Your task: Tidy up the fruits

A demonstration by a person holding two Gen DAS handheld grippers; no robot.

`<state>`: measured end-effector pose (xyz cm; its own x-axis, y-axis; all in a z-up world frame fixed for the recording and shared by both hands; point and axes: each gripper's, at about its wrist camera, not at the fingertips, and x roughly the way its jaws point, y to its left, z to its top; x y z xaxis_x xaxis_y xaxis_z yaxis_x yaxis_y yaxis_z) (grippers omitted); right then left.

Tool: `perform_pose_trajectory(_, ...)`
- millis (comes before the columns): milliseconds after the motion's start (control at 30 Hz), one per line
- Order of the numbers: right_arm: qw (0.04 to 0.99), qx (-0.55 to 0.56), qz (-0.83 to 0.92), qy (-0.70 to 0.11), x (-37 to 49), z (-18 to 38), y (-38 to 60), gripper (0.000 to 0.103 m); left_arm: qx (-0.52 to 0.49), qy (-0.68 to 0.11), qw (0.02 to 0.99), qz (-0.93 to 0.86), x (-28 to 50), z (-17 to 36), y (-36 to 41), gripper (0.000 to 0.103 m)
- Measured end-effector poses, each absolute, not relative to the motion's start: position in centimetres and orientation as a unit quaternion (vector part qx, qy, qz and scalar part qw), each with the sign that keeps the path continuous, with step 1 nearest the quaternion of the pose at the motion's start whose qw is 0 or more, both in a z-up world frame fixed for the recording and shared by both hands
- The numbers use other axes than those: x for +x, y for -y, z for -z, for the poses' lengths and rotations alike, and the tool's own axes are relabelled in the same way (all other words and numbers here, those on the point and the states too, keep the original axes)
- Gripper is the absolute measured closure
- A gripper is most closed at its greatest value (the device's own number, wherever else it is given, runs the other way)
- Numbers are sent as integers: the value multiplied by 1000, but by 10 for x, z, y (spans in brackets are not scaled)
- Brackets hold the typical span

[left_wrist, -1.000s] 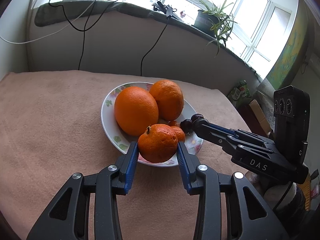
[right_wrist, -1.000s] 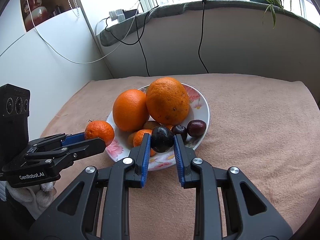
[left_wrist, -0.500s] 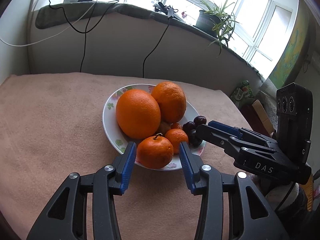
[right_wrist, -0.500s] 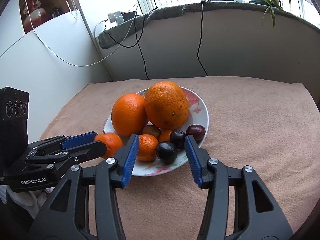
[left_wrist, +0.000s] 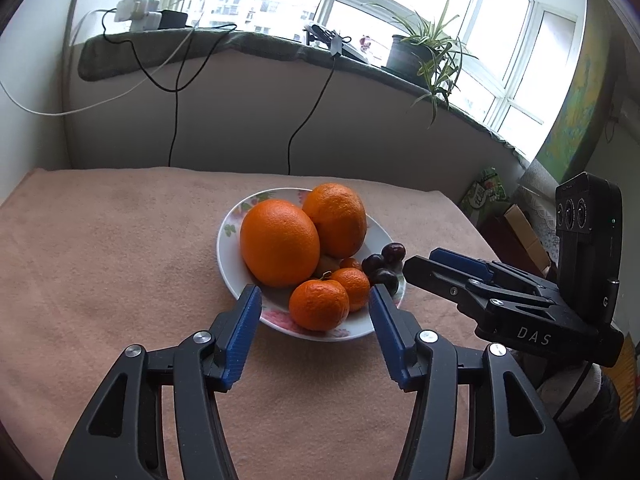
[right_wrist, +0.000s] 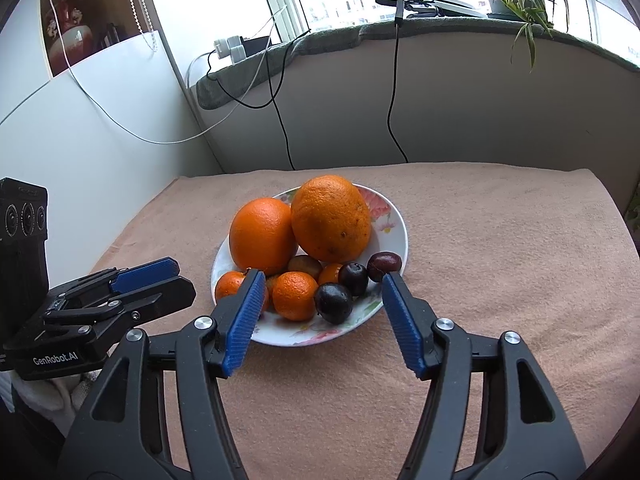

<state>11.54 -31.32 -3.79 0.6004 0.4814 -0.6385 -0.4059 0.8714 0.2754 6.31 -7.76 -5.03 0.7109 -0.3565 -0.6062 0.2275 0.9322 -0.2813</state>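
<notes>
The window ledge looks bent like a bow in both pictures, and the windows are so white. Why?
Left wrist view: the fisheye lens bows the window ledge and darkens the corners; daylight washes out the windows. Right wrist view: same curving of the ledge, yet the fruit plate stays sharp.

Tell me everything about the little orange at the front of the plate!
The little orange is a small, round mandarin with bumpy, bright orange skin and a tiny green-brown stem on top. It sits upright at the near edge of the flowered white plate, touching another small mandarin beside it, with the big orange just behind. The left gripper is open, its blue pads on either side and nearer the camera, not touching it.
</notes>
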Motion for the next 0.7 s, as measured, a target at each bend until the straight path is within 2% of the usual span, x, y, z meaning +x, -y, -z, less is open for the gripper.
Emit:
perform_pose_trajectory(267,900,55,-231,-366,108,33,321,21,-84,-333,928,143,52,45,77,33)
perform_pose_trajectory(400,904,55,-222,-361,102,29,324,18,-82,-326,932,134,47,42,74,32)
perform_pose_trajectory(500,908,51,-217,-355,98,27,325,13,-78,-323,935,122,44,41,72,27)
perform_pose_trajectory(700,910,36,-207,-358,93,27,323,12,-71,-316,941,103,39,39,70,27)
